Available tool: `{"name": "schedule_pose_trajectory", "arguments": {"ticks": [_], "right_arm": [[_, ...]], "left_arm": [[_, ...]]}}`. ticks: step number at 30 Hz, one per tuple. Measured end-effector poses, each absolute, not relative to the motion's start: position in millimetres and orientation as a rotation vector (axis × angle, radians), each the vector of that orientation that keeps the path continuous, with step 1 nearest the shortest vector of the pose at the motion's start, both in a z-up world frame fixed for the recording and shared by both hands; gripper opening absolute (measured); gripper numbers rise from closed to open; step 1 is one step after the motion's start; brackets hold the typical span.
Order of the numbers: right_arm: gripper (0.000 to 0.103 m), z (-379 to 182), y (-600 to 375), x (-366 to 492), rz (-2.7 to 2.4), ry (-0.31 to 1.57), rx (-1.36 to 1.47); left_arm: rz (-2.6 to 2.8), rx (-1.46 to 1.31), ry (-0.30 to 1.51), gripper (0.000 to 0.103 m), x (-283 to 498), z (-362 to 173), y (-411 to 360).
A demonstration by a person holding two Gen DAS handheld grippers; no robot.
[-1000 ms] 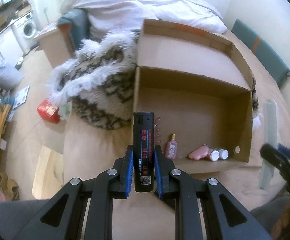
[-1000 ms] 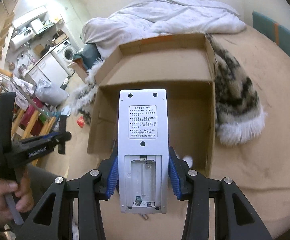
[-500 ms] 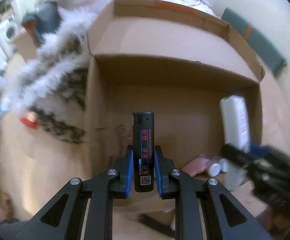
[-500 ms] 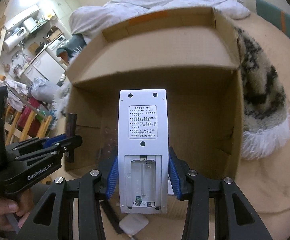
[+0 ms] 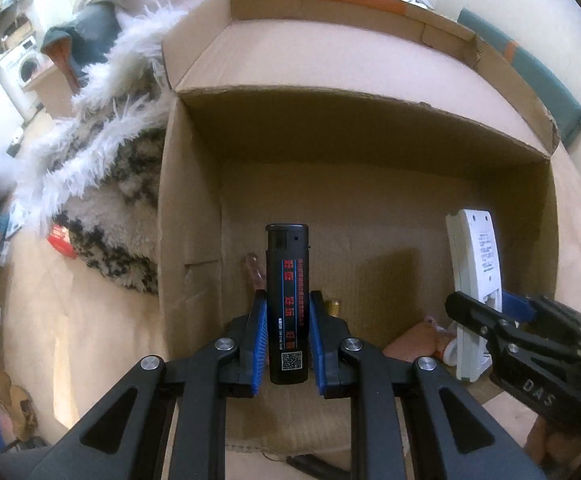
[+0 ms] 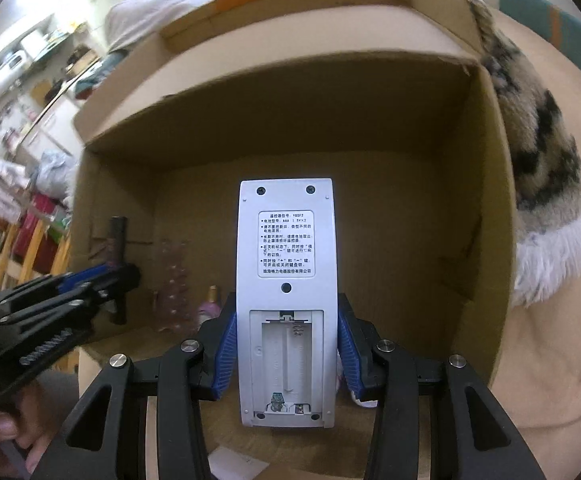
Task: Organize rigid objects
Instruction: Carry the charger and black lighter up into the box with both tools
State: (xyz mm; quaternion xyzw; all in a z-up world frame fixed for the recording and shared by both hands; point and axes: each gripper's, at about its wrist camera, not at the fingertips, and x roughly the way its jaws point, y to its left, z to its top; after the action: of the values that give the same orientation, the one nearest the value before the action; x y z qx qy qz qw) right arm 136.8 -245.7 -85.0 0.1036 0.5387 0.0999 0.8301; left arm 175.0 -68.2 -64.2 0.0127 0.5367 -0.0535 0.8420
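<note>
- The lighter (image 5: 287, 304), black with red print, stands upright between the blue pads of the left gripper (image 5: 287, 316), clamped on both sides, over the left part of the cardboard box (image 5: 190, 216).
- The remote (image 6: 287, 300), white, back side up with its battery bay uncovered, is clenched by the right gripper (image 6: 287, 336) over the box's right part.
- On the box floor lie a small pink bottle (image 6: 210, 308) with a gold cap and a clear plastic piece (image 6: 172, 280).
- A furry patterned blanket (image 5: 102, 184) lies against the box's outer wall.
</note>
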Motion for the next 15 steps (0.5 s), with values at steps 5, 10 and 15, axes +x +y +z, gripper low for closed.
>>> {"name": "schedule_pose_trajectory", "arguments": {"ticks": [5, 10, 15], "right_arm": [[0.046, -92, -247, 141, 0.188, 1.168, 0.215], [0.046, -95, -247, 143, 0.189, 1.175, 0.217], [0.047, -97, -252, 143, 0.202, 1.172, 0.250]], "left_arm": [[-0.094, 0.037, 1.134, 0.017, 177, -66, -69], [-0.089, 0.036, 1.144, 0.017, 178, -69, -69], [-0.055, 0.024, 1.142, 0.017, 178, -75, -66]]}}
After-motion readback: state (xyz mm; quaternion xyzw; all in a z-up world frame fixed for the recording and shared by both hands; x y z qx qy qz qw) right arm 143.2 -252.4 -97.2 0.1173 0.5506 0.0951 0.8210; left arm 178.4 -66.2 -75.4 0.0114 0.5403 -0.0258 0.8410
